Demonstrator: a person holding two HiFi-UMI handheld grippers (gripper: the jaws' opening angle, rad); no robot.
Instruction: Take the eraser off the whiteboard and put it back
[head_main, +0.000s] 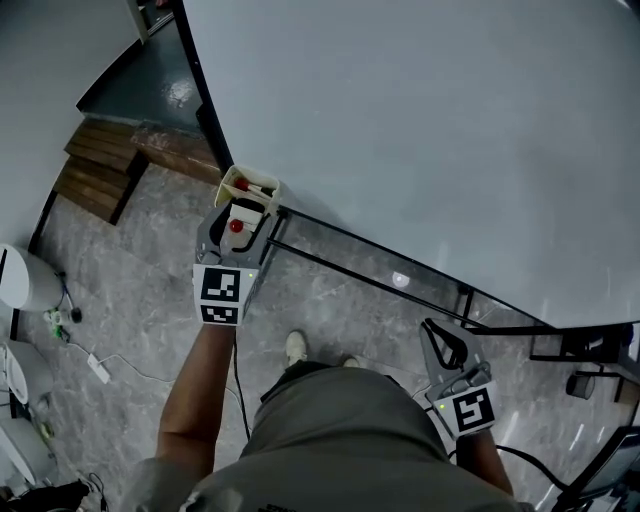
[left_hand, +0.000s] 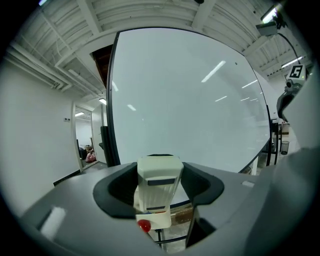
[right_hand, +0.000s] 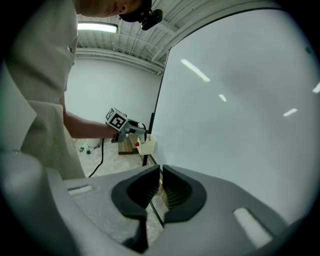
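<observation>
Left gripper (left_hand: 159, 176): you have its jaws wide, clamped on the eraser (head_main: 250, 188).
Eraser: by the whiteboard (head_main: 420, 130)'s left edge (contact unclear).
Right gripper (right_hand: 161, 176): closed, holding nothing.

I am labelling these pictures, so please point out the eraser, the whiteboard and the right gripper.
eraser (left_hand: 159, 185): left gripper view, on its cream front face.
whiteboard (head_main: 420, 130): head view, on the bare middle of its surface.
right gripper (right_hand: 161, 171): right gripper view, midway between its closed fingertips.
</observation>
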